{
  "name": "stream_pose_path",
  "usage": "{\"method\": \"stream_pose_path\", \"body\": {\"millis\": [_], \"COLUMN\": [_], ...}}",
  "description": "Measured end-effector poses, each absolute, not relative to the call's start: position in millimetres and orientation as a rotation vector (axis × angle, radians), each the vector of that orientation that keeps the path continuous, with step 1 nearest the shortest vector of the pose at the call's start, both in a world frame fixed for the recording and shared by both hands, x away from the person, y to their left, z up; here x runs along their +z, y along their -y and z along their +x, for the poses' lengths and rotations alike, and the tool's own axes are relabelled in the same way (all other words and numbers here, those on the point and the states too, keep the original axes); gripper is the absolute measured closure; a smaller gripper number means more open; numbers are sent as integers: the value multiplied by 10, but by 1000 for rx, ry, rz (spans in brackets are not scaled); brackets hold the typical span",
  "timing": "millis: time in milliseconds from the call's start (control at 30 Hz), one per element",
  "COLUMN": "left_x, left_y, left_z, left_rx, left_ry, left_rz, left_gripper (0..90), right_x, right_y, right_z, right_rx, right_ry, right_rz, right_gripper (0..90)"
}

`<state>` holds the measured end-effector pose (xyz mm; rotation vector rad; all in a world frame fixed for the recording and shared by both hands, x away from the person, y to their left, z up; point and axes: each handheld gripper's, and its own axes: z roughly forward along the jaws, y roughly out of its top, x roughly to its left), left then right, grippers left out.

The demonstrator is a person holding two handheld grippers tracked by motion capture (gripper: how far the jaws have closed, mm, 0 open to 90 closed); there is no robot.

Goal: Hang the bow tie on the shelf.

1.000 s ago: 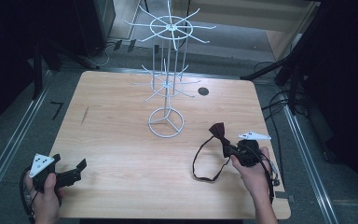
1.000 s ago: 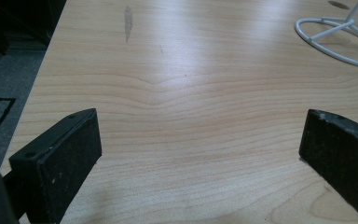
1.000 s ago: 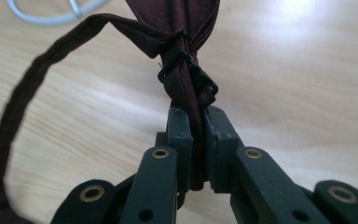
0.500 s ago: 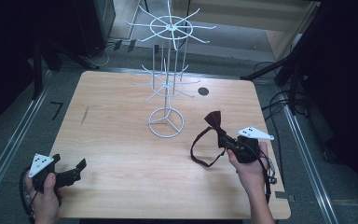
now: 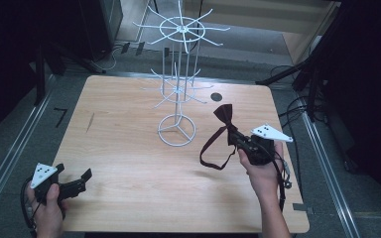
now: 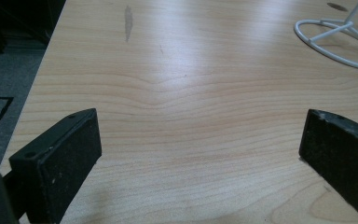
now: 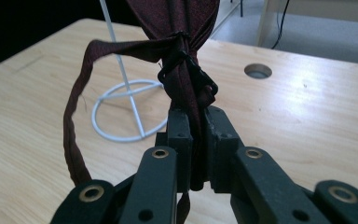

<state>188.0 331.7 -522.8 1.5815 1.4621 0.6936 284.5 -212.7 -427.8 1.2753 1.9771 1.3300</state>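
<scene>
The high view looks forward and down from above the person's side onto the whole wooden table, with the white wire display stand ahead of centre. The left gripper view sits low and close over the tabletop, facing the stand's ring base at upper right. The right gripper view looks along its own jaws toward the same ring base and the table's cable hole.

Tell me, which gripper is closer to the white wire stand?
Right. The right gripper, shut on the bow tie, hangs just beside the white wire stand; the left gripper sits open at the table's near left corner.
</scene>
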Motion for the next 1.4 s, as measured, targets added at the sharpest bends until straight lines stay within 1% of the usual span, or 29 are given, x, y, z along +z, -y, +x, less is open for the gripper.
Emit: {"method": "stream_pose_path", "body": {"millis": [367, 800, 1400], "left_x": [-5228, -5227, -5227], "left_y": [-3319, -3324, -3334], "left_z": [1882, 1881, 1883], "left_rx": [691, 688, 683], "left_ry": [-1461, -1463, -1467], "left_rz": [1585, 1581, 1574], "left_gripper": [0, 0, 0], "right_x": [-4079, -4002, -3789], "right_y": [2015, 1825, 1577], "right_z": [2960, 3100, 3272], "right_rx": [1379, 1332, 1284], "right_ry": [-1910, -1878, -1856], "right_rz": [1285, 1303, 1322], "right_gripper": [833, 832, 830]}}
